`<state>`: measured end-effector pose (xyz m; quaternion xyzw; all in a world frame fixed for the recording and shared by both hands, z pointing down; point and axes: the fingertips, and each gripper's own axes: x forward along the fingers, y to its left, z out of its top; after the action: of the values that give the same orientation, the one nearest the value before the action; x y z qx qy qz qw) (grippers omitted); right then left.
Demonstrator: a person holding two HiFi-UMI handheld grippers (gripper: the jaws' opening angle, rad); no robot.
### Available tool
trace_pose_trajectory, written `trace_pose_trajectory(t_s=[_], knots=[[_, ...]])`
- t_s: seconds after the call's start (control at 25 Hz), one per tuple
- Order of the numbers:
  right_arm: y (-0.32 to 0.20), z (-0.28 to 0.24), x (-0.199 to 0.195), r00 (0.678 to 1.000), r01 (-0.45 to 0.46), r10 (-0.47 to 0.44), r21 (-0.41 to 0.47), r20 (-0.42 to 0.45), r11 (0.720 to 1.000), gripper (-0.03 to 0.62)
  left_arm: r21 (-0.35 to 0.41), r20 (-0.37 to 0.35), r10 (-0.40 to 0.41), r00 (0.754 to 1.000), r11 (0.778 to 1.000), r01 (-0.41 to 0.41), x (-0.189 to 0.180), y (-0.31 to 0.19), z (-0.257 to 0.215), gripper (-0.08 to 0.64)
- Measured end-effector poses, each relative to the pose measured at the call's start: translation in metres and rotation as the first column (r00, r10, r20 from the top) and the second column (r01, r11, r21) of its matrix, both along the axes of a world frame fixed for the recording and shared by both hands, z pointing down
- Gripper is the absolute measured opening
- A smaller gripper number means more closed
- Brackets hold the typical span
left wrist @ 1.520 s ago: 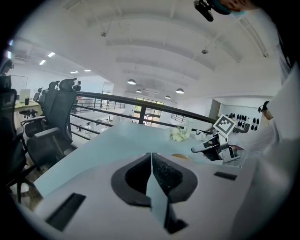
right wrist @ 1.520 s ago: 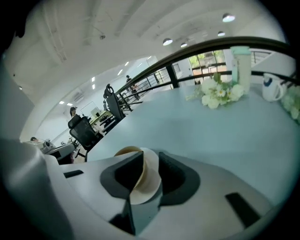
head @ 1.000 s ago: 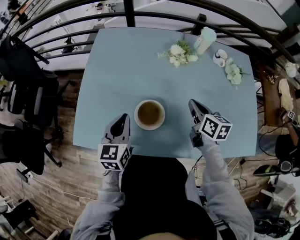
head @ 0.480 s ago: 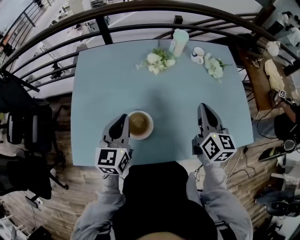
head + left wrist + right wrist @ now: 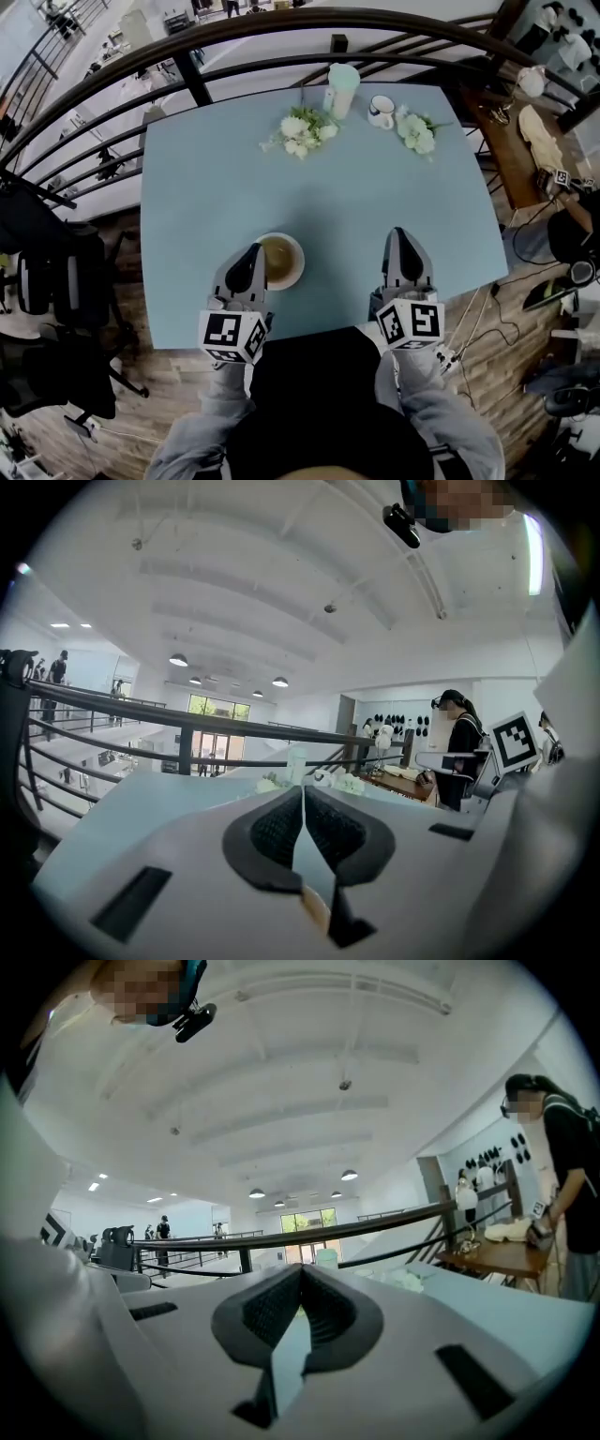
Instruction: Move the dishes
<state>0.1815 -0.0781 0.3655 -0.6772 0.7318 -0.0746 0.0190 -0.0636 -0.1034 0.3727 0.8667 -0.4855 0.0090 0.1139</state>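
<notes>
The bowl [image 5: 280,260] sits at 3 o'clock just beside the left gripper [image 5: 251,253] and at 9 o'clock well away from the right gripper [image 5: 401,236], both pinched together, holding nothing.

The left gripper [image 5: 251,253] is hovering just beside the bowl [image 5: 283,261]; the right gripper [image 5: 401,236] is hanging well right of it.

Bowl [image 5: 279,260] on table [image 5: 356,187], near front edge, left of centre. Flowers [image 5: 298,131], tumbler [image 5: 342,89], mug [image 5: 381,111] along far edge; railing [image 5: 262,61] behind.
</notes>
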Motion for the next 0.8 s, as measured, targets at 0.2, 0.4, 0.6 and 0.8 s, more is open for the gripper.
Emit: trace_pose_trajectory(t_s=[0.2,0.4,0.6,0.8], knots=[[-0.003,0.007,-0.01,0.999,0.049,-0.05,-0.023,-0.013,0.999,0.232,-0.003,0.004,0.039,0.999,0.999,-0.039,0.0,0.001,0.004,0.021],[-0.004,0.012,-0.017,0.998,0.044,-0.046,-0.044,-0.047,0.998,0.408,-0.004,0.017,0.092,0.996,0.996,-0.092,0.003,0.004,0.009,0.021],[-0.004,0.02,-0.009,0.998,0.019,-0.024,-0.08,-0.056,0.997,0.4,-0.014,0.01,0.128,0.992,0.992,-0.128,0.01,0.007,0.016,0.021],[-0.018,0.024,0.009,0.997,0.024,-0.03,-0.094,-0.066,0.995,0.399,-0.035,-0.001,0.139,0.99,0.99,-0.139,0.023,0.01,0.018,0.021]])
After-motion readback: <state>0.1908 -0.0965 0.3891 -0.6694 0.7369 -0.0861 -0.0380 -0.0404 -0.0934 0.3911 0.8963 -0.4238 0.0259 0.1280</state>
